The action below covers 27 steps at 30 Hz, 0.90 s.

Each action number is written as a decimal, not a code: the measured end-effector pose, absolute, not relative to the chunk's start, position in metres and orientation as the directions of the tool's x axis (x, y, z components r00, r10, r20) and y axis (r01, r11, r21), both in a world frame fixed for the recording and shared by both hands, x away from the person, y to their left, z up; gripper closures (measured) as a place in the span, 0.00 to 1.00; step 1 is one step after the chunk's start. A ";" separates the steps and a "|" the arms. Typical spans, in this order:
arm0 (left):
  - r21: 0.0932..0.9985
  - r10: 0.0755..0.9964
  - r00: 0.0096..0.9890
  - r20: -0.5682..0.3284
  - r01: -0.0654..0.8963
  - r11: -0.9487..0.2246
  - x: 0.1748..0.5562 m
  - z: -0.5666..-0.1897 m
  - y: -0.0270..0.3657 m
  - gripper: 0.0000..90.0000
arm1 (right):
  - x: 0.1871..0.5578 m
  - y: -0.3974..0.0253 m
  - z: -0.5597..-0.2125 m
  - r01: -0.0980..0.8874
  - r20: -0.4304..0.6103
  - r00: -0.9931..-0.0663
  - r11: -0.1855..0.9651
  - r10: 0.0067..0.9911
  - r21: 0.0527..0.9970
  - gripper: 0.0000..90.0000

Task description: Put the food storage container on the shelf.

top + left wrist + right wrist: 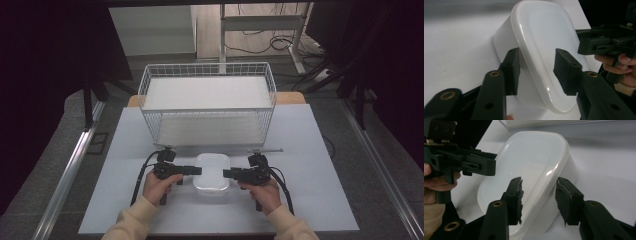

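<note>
The white box (212, 173) stands near the front edge of the table (310, 200), before the wire basket (207, 102); the left gripper (197, 170) and right gripper (226, 173) are both open, jaws astride its lid rim. To lift it well, I think both must close evenly on opposite rims; then rise together, level.

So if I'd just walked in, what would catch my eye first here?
Probably the white lidded plastic box lying near the front middle of the pale table, with the black left gripper and black right gripper closing in on its two sides, jaws open astride its rim. Behind it stands a big white wire basket with two shelves.
</note>
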<state>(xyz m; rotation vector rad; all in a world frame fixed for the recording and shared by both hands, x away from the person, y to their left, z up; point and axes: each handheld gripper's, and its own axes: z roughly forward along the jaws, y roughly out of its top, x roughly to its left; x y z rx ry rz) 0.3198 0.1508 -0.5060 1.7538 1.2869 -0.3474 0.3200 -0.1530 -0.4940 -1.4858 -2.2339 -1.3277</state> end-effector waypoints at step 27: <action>0.600 0.600 0.504 -0.622 0.799 -0.049 0.288 -0.486 0.162 0.88 | 0.302 -0.165 -0.484 0.801 0.610 -0.504 0.065 0.612 0.596 0.88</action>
